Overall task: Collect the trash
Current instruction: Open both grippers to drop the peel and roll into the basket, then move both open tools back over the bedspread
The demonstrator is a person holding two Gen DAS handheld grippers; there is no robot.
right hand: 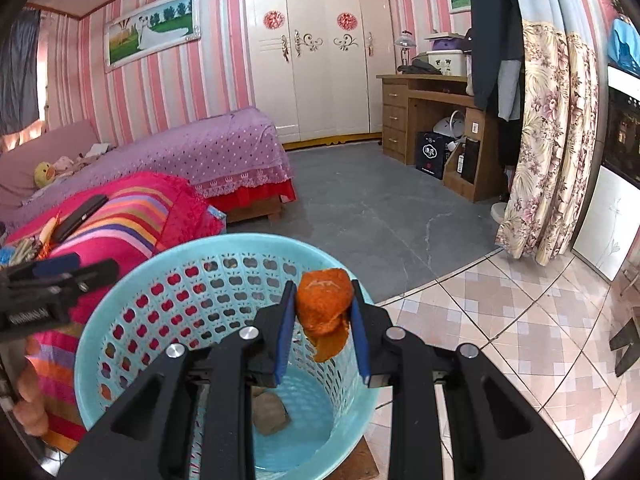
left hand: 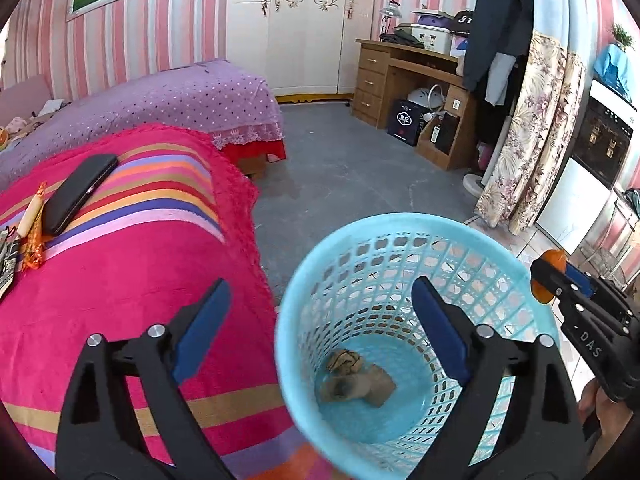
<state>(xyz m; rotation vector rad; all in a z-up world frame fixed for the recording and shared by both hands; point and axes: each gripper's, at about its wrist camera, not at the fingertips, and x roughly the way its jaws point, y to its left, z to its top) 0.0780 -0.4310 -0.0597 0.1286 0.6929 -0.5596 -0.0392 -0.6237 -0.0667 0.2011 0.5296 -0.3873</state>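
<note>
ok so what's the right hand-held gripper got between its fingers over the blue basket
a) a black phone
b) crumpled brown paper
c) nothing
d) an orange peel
d: the right hand-held gripper is shut on an orange peel above the blue basket; the crumpled brown paper already lies in the basket's bottom, and the black phone lies on the striped pink blanket.

One light-blue basket (left hand: 520, 276) — two brownish crumpled scraps (left hand: 356, 380) on its bottom. One orange peel (right hand: 324, 304). One black phone (left hand: 78, 192). Two hand-held grippers — left (left hand: 320, 332), right (right hand: 322, 336).
</note>
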